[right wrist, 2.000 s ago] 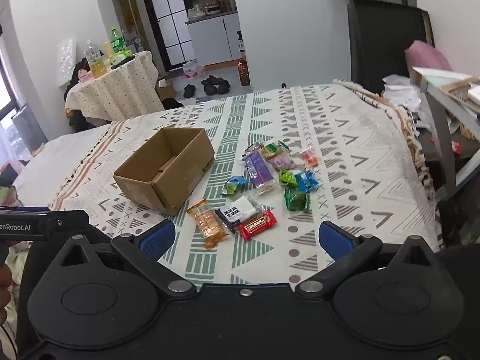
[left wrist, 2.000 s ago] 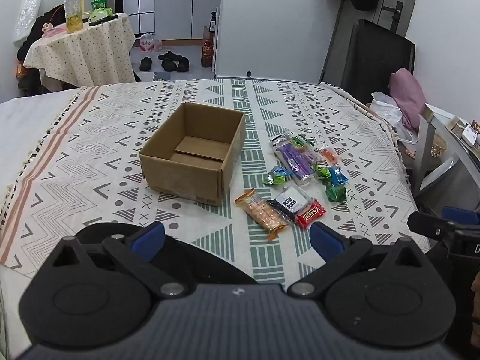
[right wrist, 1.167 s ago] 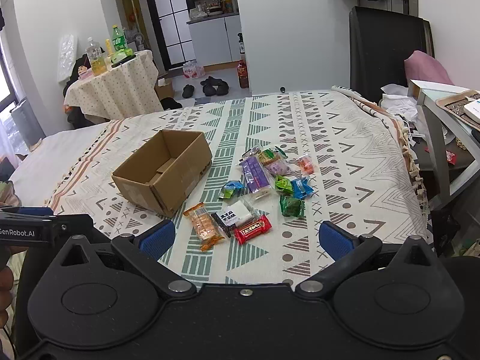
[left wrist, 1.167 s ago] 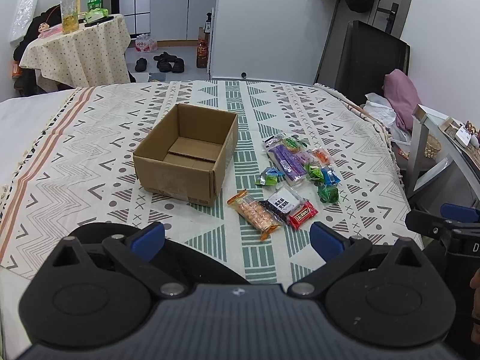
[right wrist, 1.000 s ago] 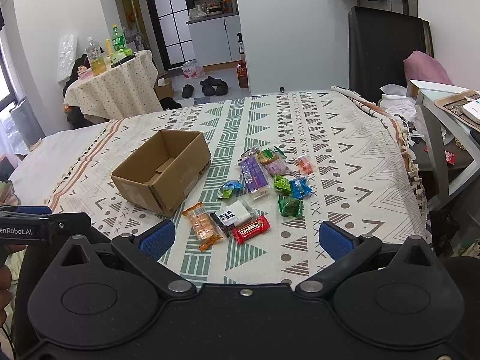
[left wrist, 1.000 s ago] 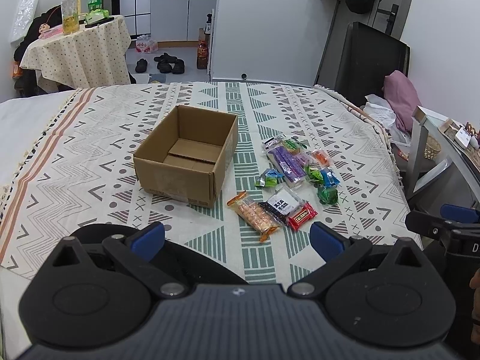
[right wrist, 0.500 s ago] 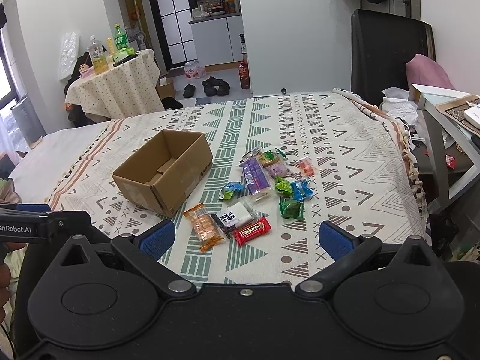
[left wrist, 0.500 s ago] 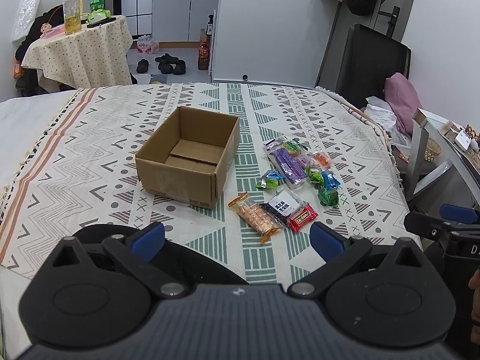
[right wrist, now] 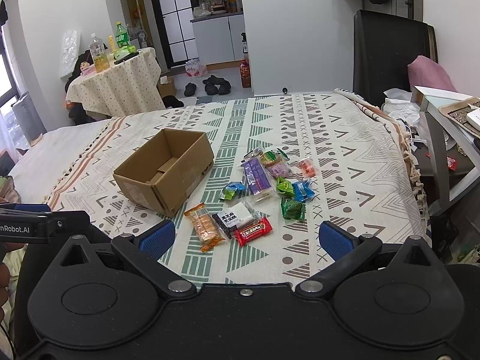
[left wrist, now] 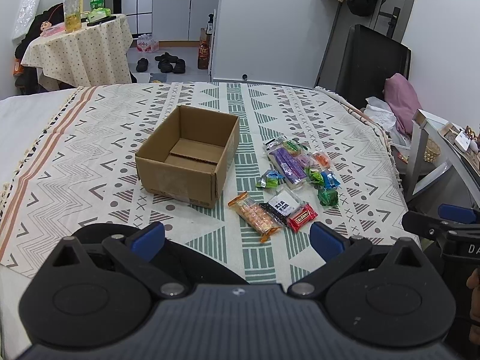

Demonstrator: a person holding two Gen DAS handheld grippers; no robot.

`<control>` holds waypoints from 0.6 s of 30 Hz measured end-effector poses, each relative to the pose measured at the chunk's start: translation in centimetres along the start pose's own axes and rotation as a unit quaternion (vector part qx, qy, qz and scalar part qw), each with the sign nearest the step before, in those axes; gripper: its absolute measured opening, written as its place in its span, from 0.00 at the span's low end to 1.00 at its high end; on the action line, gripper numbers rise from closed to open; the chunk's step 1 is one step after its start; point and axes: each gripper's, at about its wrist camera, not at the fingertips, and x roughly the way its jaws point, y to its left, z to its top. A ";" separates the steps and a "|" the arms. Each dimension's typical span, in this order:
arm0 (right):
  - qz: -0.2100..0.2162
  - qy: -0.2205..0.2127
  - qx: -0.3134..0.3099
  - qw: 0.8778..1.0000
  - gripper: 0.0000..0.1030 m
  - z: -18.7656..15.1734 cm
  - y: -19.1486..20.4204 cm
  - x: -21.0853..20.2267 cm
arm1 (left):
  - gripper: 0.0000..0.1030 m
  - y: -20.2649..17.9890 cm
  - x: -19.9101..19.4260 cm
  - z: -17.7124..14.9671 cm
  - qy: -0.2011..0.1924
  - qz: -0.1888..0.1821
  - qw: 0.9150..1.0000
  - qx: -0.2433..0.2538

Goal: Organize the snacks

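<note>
An empty open cardboard box point(left wrist: 189, 156) point(right wrist: 166, 169) sits on a patterned cloth. To its right lie several wrapped snacks: an orange cracker pack point(left wrist: 255, 216) point(right wrist: 205, 225), a black-and-white pack point(left wrist: 282, 204) point(right wrist: 235, 216), a red bar point(left wrist: 301, 217) point(right wrist: 253, 231), a purple pack point(left wrist: 288, 163) point(right wrist: 256, 175), and small green and blue candies point(left wrist: 325, 187) point(right wrist: 292, 198). My left gripper point(left wrist: 237, 237) is open, hovering near the table's front edge, short of the snacks. Likewise my right gripper point(right wrist: 246, 237) is open with nothing between its fingers.
The patterned cloth point(left wrist: 90, 138) point(right wrist: 345, 162) covers the table. A grey stand with clutter point(left wrist: 432, 150) point(right wrist: 444, 126) is at the right edge. A black chair point(left wrist: 369, 63) and a small round table with bottles point(left wrist: 81, 45) stand beyond.
Both views have shifted only slightly; the box and snacks lie where they were, and both grippers have stayed open.
</note>
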 end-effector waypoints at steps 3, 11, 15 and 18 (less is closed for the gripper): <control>-0.001 0.000 0.000 1.000 1.00 0.0 0.0 0.0 | 0.99 0.0 0.0 0.0 0.000 0.000 1.000 0.000; 0.000 0.000 0.000 1.000 1.00 0.0 0.0 0.0 | 0.99 0.0 0.0 0.0 -0.002 -0.001 1.000 -0.001; 0.001 0.000 0.002 1.000 1.00 0.0 -0.1 0.1 | 0.99 -0.3 0.1 0.1 -0.003 0.000 1.000 -0.004; 0.007 0.003 0.007 1.000 1.00 -0.1 -0.4 0.5 | 0.99 -0.4 0.4 0.2 -0.004 0.002 1.000 -0.008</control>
